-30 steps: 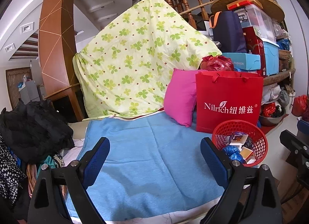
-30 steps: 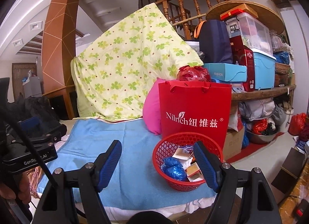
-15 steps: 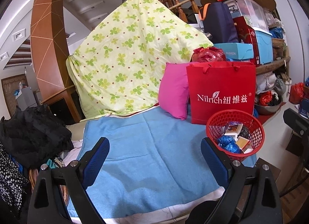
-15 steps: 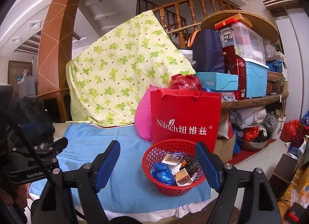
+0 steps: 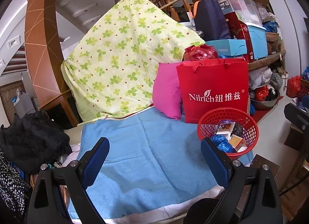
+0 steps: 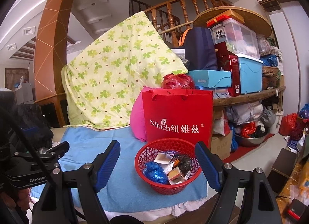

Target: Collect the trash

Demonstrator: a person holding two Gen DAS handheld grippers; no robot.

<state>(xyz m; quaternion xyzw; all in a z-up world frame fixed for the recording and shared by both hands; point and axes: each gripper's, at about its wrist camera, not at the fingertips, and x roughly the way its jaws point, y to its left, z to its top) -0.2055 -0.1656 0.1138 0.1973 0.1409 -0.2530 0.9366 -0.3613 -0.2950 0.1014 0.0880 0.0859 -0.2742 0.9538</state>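
Observation:
A red mesh basket (image 6: pixel 152 150) (image 5: pixel 245 116) stands on the blue cloth (image 5: pixel 146 143) (image 6: pixel 85 143) near its right front corner. Trash fills it: crumpled blue plastic (image 6: pixel 155 172) (image 5: pixel 221 143), small cartons (image 6: pixel 174 174), white paper and a black wad. My right gripper (image 6: pixel 157 155) is open, its blue pads either side of the basket as seen, but nearer the camera and not touching it. My left gripper (image 5: pixel 154 149) is open over the bare blue cloth, the basket just beyond its right pad. Part of the left gripper's black body shows at the left edge of the right wrist view.
A red paper bag (image 6: pixel 177 116) and pink cushion (image 5: pixel 167 89) stand behind the basket, a clover-print quilt (image 5: pixel 123 58) behind those. Black clothing (image 5: pixel 32 139) is heaped left. Shelves crammed with boxes and bags (image 6: pixel 245 73) fill the right. The floor (image 6: pixel 258 150) drops off beyond the cloth's right edge.
Both views have pulled back and drifted: the basket and red bag now sit further left in each picture. Both grippers stay open and empty.

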